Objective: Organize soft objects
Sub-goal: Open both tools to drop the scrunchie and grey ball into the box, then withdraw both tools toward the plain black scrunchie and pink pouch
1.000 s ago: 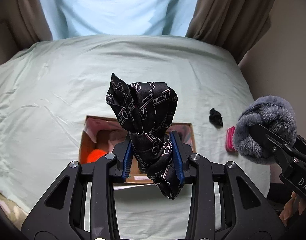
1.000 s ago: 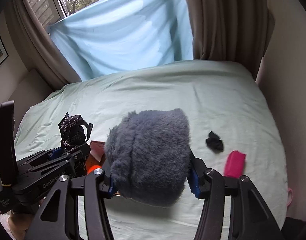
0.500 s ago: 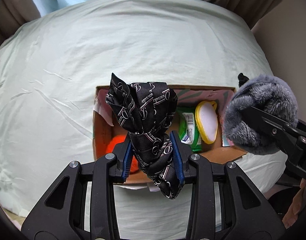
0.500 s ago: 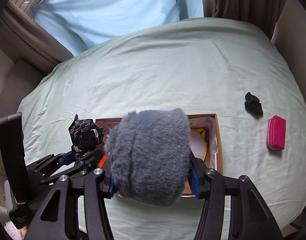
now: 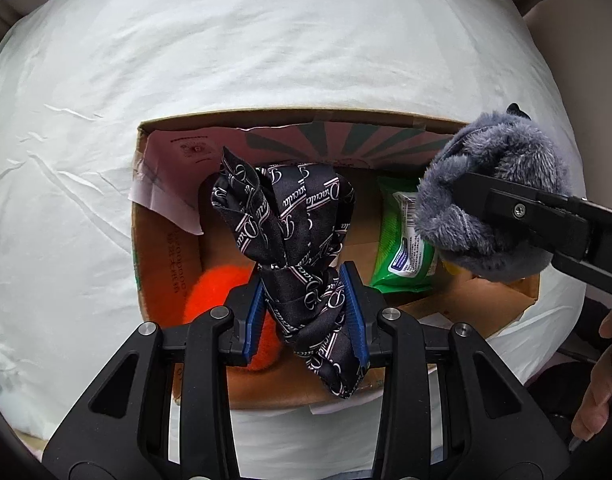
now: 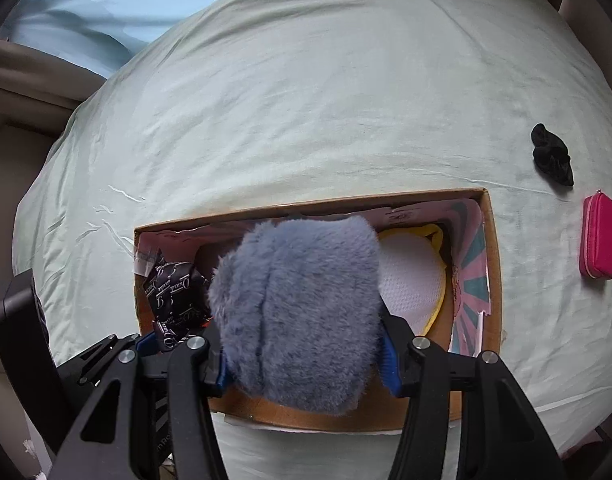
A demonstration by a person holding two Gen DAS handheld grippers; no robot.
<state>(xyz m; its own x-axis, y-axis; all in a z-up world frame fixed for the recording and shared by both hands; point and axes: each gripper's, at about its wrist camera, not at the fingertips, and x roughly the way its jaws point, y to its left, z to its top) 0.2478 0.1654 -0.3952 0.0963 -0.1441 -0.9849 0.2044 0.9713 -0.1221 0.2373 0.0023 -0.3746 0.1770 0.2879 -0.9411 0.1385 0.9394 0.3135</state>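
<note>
Bed [image 6: 306, 92]: pale green sheet, rumpled, bearing all items. Filled more of both views than a second earlier; curtains and window now gone from the left wrist view.

Cardboard box [image 5: 174, 128]: open-topped, resting on the bed, now directly beneath both tools, where a second earlier only a part showed, farther off. Contents noted: orange soft item [image 5: 214, 292], green wipes pack [image 5: 406, 240], yellow-rimmed white pad [image 6: 410, 280].

Grey furry item [image 6: 298, 312]: clamped in right gripper [image 6: 302, 364], jaws spread moderately and pressing its sides, hanging over the middle of the box. Not yet released.

Black patterned scarf [image 5: 290, 232]: bunched, pinched in left gripper [image 5: 306, 320], jaws narrow and closed upon it, over the box's left half above the orange item. Not yet released.

Pink case [image 6: 600, 236] and small black item [image 6: 552, 154]: lying on the sheet, well clear of the box, untouched.

Judgement: both loads brought down to the box mouth; release appears next. Two pieces outstanding thereafter.
</note>
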